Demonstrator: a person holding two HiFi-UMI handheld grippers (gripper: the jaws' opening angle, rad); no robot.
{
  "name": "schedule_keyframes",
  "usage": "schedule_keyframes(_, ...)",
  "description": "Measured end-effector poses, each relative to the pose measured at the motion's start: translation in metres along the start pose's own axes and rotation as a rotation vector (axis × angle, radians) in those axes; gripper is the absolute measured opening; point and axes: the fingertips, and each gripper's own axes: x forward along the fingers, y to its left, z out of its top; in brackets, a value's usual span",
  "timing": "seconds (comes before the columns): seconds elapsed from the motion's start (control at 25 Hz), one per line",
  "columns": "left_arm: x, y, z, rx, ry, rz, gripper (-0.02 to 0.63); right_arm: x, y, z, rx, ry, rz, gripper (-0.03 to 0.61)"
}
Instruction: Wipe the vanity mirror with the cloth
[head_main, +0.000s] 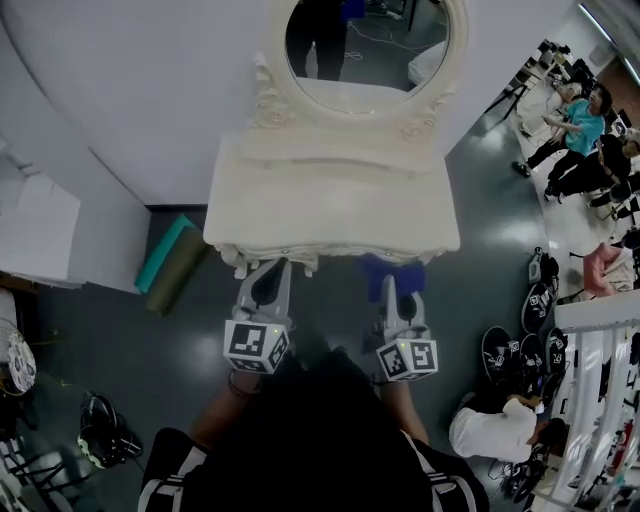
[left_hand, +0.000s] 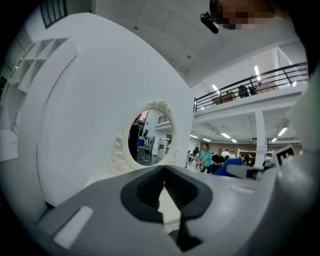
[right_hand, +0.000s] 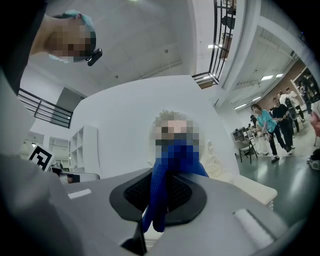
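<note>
Blue cloth (right_hand: 159, 205) — one — clamped in right tool (right_hand: 166, 176), facing one vanity mirror (head_main: 365, 50).

Vanity table (head_main: 330, 205) fronts mirror (head_main: 365, 55) — sides open

Oval white-framed vanity mirror (head_main: 365, 50) upright on dresser (head_main: 330, 205); bunched blue cloth (right_hand: 161, 182) in jaws of right gripper (right_hand: 162, 194)
</note>
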Motion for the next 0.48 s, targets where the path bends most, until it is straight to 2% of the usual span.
schedule_keyframes(0.24,0.013,0.013,-0.003,-0.008,0.011,-0.038,0.009,0.017,0.005,-0.002,-0.009,-0.009,-0.026,0.037)
schedule_keyframes(0.48,0.042,0.013,0.002,0.0,0.021,-0.043,0.009,0.043,-0.011,0.001,0.002,-0.007,-0.02,0.037)
